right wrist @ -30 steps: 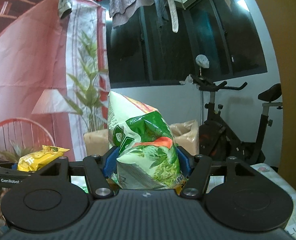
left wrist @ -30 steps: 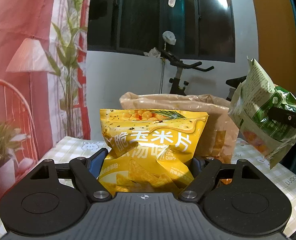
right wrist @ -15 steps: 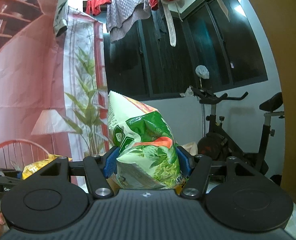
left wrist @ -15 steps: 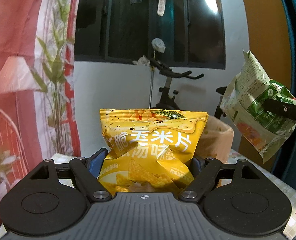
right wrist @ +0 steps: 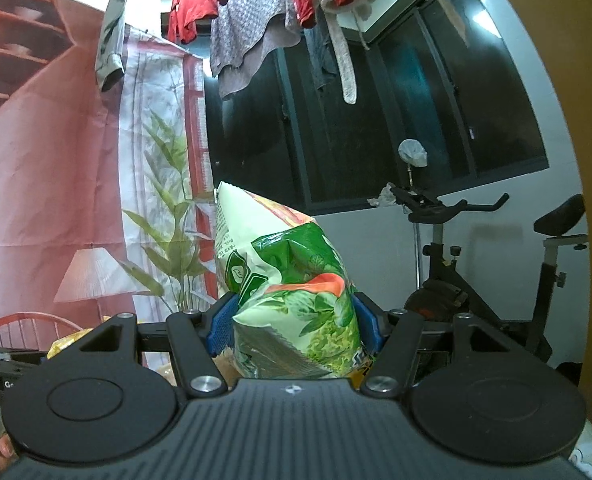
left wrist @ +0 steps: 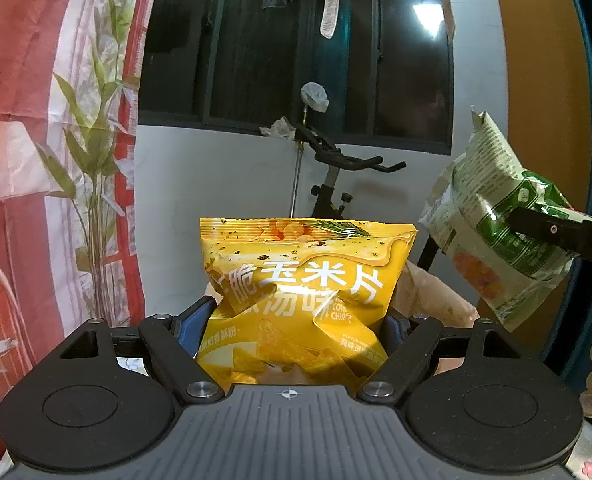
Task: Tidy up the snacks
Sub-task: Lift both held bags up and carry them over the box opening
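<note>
Yellow corn chips bag (left wrist: 300, 304) clamped in left tool (left wrist: 296, 324), green snack bag (right wrist: 291, 300) in right tool (right wrist: 296, 324); slick foil could slip, or a squeeze crush chips.

Two snack bags, one yellow corn chips bag (left wrist: 300, 300), one green bag (right wrist: 291, 300), one exercise bike (right wrist: 476, 280)

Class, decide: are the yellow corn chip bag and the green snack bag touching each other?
Apart. The left wrist view shows the yellow corn chip bag centred and the green snack bag off right, with wall and bike frame visible between them.
</note>
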Tool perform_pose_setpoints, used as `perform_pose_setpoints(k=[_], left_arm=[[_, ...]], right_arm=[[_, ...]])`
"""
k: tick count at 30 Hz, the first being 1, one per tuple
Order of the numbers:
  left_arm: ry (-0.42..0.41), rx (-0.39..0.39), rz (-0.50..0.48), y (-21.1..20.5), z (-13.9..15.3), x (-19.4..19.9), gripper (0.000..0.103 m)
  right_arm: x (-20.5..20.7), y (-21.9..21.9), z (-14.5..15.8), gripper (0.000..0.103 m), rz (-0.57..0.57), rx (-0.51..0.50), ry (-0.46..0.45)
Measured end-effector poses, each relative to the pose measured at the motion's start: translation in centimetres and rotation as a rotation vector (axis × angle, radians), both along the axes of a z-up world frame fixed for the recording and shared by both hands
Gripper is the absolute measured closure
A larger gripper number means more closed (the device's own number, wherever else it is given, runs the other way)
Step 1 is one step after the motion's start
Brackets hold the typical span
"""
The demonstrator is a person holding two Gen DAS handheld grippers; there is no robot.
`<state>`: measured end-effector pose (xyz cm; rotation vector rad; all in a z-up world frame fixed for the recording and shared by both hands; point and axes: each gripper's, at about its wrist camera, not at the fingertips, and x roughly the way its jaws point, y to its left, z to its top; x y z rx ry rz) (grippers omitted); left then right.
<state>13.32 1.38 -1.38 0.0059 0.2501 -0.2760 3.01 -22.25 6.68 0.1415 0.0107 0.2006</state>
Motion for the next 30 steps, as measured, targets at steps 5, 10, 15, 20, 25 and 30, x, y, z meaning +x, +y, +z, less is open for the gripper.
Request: perform_pose_setpoints(k=[5, 10, 15, 20, 25, 30], left_arm=[[0.009, -0.013, -0.012, -0.1, 0.9, 2.3, 0.020], [0.023, -0.015, -0.028, -0.2, 1.5, 4.6, 0.019], [0.036, -0.012, -0.039, -0.4, 2.1, 6.9, 0.019], [0.040, -0.002, -0.046, -0.7, 2.5, 8.9, 0.019], [0.057, 0.014, -0.039, -1.1, 2.0, 10.7, 0.019], [0.104, 0.027, -0.017, -1.4, 0.9, 13.0, 0.019]], right_arm=[[3.0, 0.1, 1.0, 0.040, 0.018, -0.010, 0.017], [5.9, 0.2, 1.7, 0.040, 0.026, -0.013, 0.043], [8.6, -0.5, 2.2, 0.040, 0.024, 0.027, 0.074], [11.3, -1.0, 2.3, 0.040, 0.036, 0.080, 0.103], [13.9, -1.0, 1.7, 0.040, 0.052, 0.108, 0.139], [16.0, -1.0, 0.4, 0.040, 0.062, 0.131, 0.202]])
